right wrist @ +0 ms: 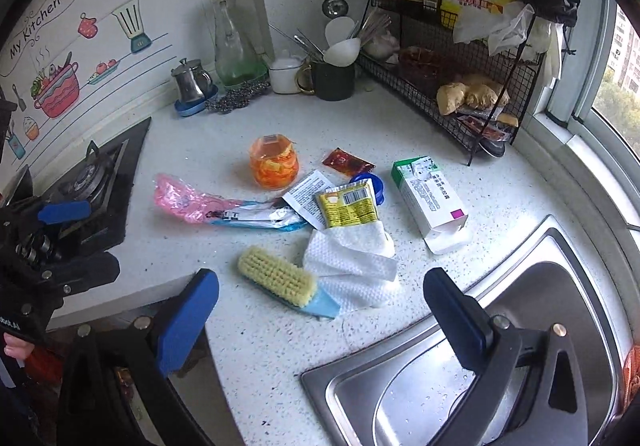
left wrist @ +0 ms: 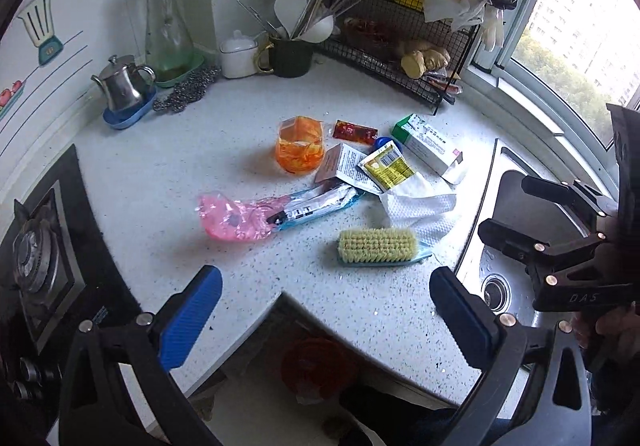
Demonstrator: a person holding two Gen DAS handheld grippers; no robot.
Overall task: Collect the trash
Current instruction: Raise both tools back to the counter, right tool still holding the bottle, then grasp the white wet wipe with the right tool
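Trash lies in a heap mid-counter: a pink plastic bag (left wrist: 236, 220) (right wrist: 180, 202), a blue-white wrapper (left wrist: 320, 204) (right wrist: 260, 218), a yellow sachet (left wrist: 390, 166) (right wrist: 348, 204), a red sachet (left wrist: 354, 131) (right wrist: 348, 162), a white paper towel (left wrist: 420, 206) (right wrist: 352, 262), a green-white carton (left wrist: 428, 144) (right wrist: 430, 198) and an orange plastic cup (left wrist: 299, 146) (right wrist: 274, 162). My left gripper (left wrist: 326, 310) is open and empty, hovering at the counter's near edge. My right gripper (right wrist: 320, 310) is open and empty, above the counter and sink edge.
A scrub brush (left wrist: 378, 246) (right wrist: 280, 280) lies near the towel. The steel sink (right wrist: 560, 286) is on the right, the gas stove (left wrist: 36, 254) on the left. A wire rack (left wrist: 400, 38) with bottles, a utensil mug (left wrist: 290, 54), a glass carafe and a steel pot stand at the back.
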